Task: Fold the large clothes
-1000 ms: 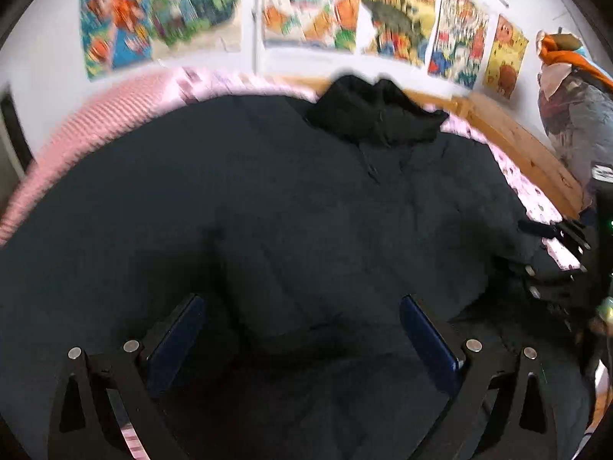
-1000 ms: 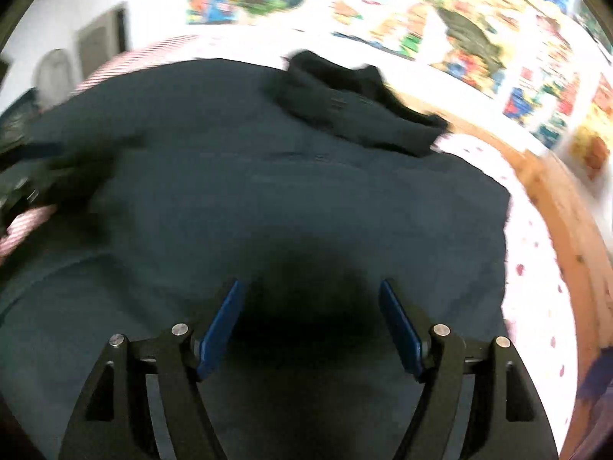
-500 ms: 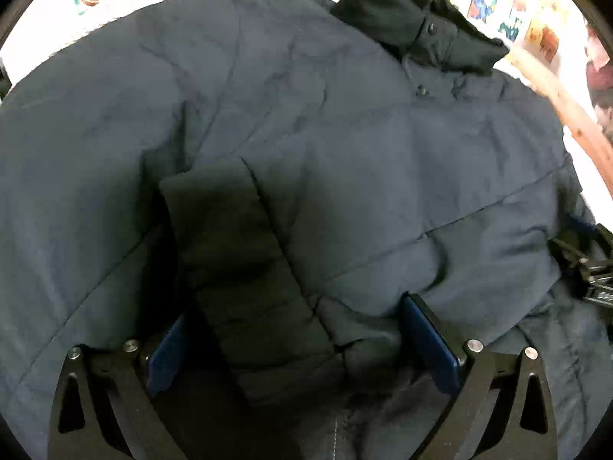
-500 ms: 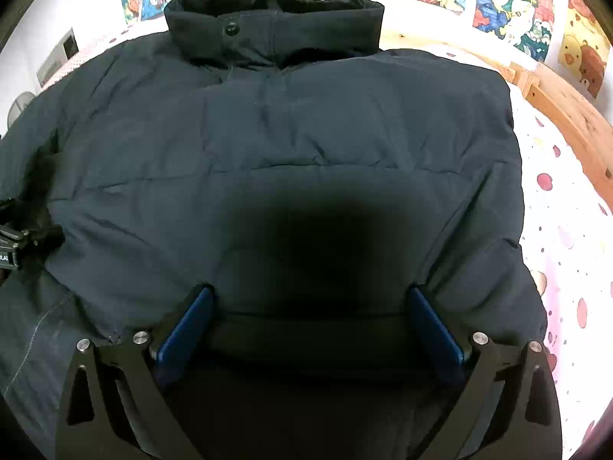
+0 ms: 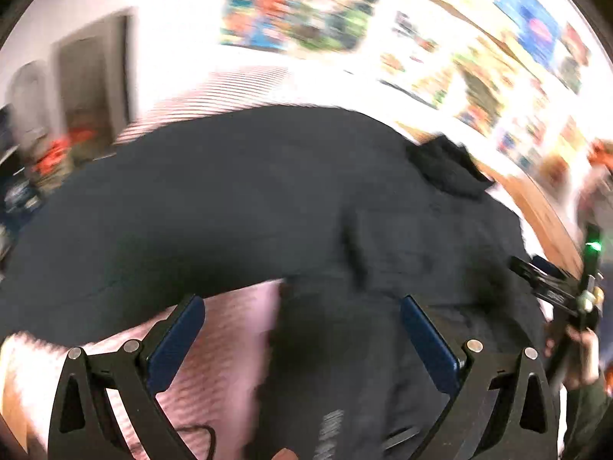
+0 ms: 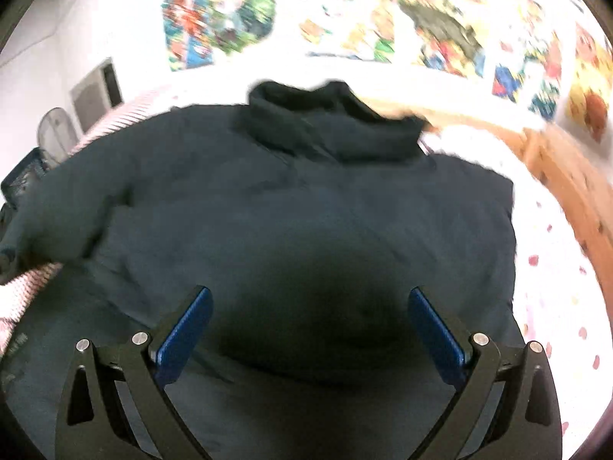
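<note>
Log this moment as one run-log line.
jacket: spread on bed, collar far side | left tool: open, empty | right tool: open, empty, above jacket

The jacket (image 6: 306, 211) lies spread on the bed (image 6: 555, 287), collar (image 6: 333, 122) far, posters (image 6: 222, 11) on the wall behind.

1. Bright cartoon posters (image 6: 220, 11) hang in a row on the white wall (image 6: 76, 19).
2. A pink striped blanket (image 5: 214, 352) covers the bed.
3. A white sheet with red dots (image 6: 555, 287) lies on one side.
4. A wooden bed frame (image 6: 574, 191) runs along the edge.
5. A round fan (image 6: 53, 134) stands far back.
</note>
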A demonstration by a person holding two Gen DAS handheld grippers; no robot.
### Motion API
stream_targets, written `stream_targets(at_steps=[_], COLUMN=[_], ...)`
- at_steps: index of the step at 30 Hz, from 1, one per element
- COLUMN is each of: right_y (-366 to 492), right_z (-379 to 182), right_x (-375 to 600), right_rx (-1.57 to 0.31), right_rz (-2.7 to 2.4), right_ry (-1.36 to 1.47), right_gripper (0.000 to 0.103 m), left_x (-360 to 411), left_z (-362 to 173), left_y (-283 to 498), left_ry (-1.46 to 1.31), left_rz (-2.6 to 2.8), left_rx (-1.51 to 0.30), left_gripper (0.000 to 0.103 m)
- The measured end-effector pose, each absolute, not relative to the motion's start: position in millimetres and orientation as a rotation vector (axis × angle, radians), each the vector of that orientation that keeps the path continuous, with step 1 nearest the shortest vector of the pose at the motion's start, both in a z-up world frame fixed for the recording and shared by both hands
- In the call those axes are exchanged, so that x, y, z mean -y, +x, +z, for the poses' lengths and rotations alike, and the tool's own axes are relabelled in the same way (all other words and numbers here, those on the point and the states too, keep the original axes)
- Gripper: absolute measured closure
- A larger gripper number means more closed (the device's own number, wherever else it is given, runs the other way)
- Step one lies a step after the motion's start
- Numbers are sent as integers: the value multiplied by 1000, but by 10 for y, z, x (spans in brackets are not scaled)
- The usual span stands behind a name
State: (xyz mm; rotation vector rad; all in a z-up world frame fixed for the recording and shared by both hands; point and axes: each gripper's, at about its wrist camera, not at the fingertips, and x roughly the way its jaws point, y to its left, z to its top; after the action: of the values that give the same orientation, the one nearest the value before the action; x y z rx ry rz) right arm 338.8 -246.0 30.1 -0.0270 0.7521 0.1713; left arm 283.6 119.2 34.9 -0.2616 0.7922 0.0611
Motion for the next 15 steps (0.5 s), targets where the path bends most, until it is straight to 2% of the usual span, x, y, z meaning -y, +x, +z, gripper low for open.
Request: stream_targets(at_steps=[8, 15], right_y=[3947, 4125], right_z=[313, 127], right_x=[1629, 1185], right_rx=[-766, -810], right_rz=[259, 228], right_ry=[-125, -189], right_gripper=[3, 3], left_x=[-2316, -2613], left_z=[198, -153], left_y=[2144, 2111], left_ry=[-563, -703], left_rz=[318, 422], left_rx=[-735, -698], left_gripper=[0, 0])
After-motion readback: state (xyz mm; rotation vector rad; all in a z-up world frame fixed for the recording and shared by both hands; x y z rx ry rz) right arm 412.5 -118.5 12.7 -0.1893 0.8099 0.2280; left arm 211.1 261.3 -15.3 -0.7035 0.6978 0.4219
